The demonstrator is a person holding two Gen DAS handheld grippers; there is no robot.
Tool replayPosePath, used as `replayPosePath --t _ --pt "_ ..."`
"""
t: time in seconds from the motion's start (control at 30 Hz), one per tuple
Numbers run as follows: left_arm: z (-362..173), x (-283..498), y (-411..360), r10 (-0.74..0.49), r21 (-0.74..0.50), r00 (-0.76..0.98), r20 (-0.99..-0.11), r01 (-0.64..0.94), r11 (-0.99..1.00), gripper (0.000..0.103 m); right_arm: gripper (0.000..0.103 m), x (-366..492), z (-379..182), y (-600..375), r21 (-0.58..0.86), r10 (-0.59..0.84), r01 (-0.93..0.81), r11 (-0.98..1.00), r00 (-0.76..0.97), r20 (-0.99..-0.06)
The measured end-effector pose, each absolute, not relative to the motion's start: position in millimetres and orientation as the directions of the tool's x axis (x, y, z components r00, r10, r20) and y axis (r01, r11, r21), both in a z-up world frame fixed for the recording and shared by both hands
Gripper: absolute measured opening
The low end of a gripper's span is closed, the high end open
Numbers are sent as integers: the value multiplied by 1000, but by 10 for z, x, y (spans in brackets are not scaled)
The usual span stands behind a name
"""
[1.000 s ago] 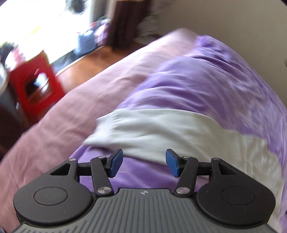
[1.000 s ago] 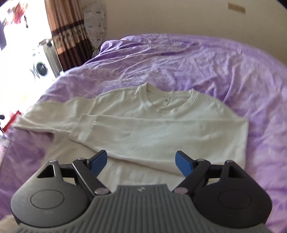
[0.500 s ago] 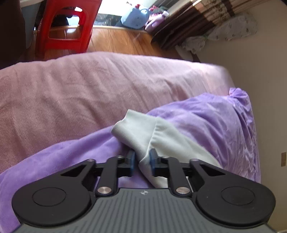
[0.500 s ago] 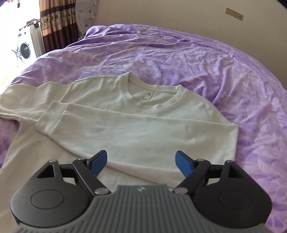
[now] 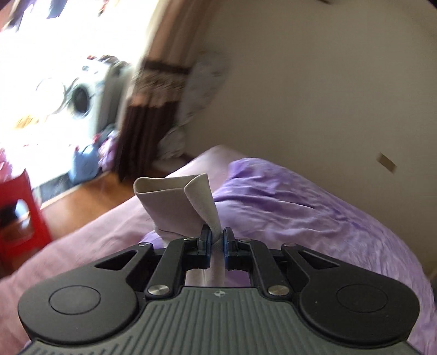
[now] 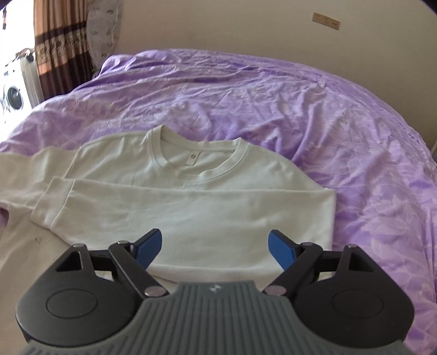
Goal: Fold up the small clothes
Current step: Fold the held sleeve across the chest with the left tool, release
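Black grippers, blue pads, ribbed grey housing, silver screws.

Purple bedspread, red stool, washing machine, curtain.

Bed covered by crumpled purple quilt, pink sheet showing at its edge. Plain beige wall behind, socket plate high on it. Brown patterned curtain at left. Washing machine in strong daylight. Wooden floor; red plastic stool beside bed.
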State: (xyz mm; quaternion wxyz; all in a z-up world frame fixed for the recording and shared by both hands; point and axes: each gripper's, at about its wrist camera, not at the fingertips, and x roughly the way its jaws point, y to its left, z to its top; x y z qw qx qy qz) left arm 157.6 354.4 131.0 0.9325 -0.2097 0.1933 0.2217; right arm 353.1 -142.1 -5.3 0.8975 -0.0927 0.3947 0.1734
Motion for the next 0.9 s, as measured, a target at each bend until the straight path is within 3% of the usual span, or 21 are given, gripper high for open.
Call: replayPosePath --t 0.13,0.27,0.4,0.53,0.77,0.9 --pt "1520 2021 2721 273 -193 874 -401 -372 908 8 81 3529 65 -1630 32 262 -355 934 623 -737" --pt "1377 2441 1929 202 -95 886 -418 -264 960 8 81 3511 137 -1798 40 255 -340 940 616 -746" --pt "944 2798 1189 108 7 862 -495 -120 993 8 81 3485 137 -1944 81 274 -328 941 601 -751" --pt "190 2999 605 24 78 775 -632 33 996 8 81 3463 46 -1997 111 294 -332 937 574 -765" --pt "-750 3013 299 -138 -24 604 -785 193 981 9 81 3454 -184 -1902 176 349 -360 916 503 -791" --pt "-827 2969 436 -291 -178 523 -801 256 950 24 81 3528 -281 -1804 277 417 -347 896 447 -791"
